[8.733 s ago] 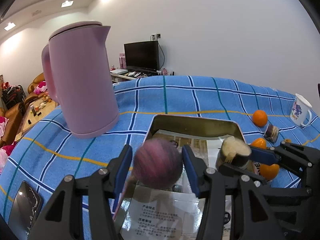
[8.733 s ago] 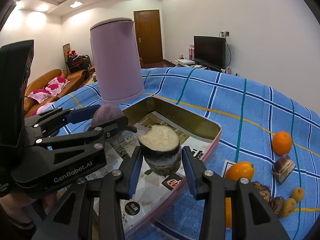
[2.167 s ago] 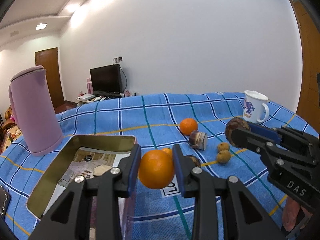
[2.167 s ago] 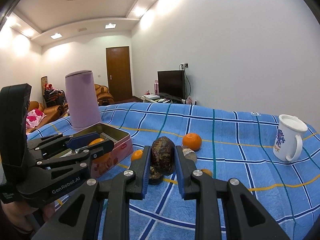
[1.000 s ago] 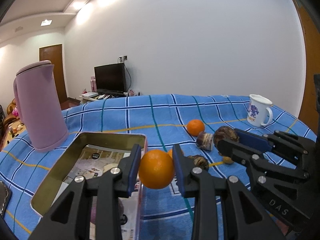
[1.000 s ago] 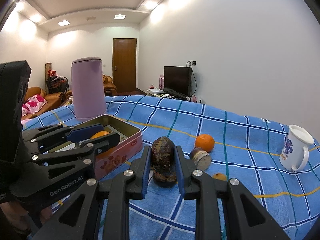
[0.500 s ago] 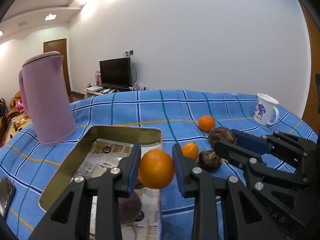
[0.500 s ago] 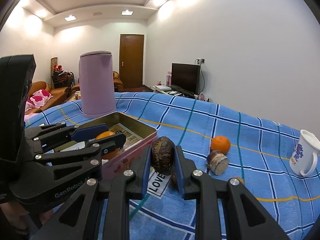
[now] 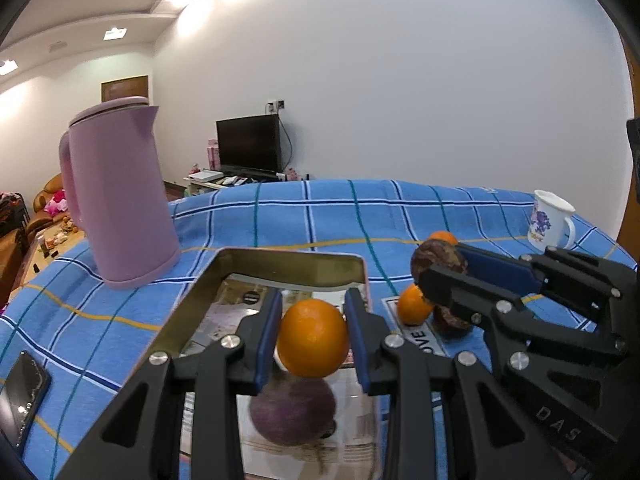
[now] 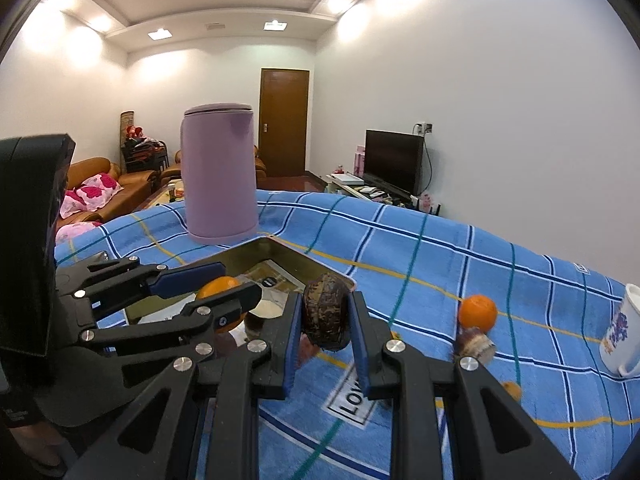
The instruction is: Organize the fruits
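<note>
Left gripper (image 9: 313,338): blue pads closed against both sides of 1 orange (image 9: 313,337), held above the near part of the tin box (image 9: 292,261). Right gripper (image 10: 325,322): pads pressed on 1 dark brown mottled fruit (image 10: 325,317), held over the tablecloth just beside the tin's right wall. Tin box: rectangular, gold inner walls, printed paper lining its floor; inside, directly below the held orange, 1 round purple fruit (image 9: 294,414), blurred, with a pale-faced cut piece (image 10: 267,307) behind it. On the blue checked tablecloth (image 9: 328,212), right of the tin: 1 small orange (image 9: 413,304) beside a white label, 1 dark fruit (image 9: 450,320) partly hidden behind the right gripper's finger. Farther right: 1 orange (image 10: 477,311) with 1 brown cut piece (image 10: 476,344) touching its near side. Beyond the tin, left: 1 pink kettle (image 9: 118,192), upright. Far right edge: 1 white mug (image 9: 548,220) with a purple print. Near left edge: 1 phone (image 9: 20,396), lying flat.
</note>
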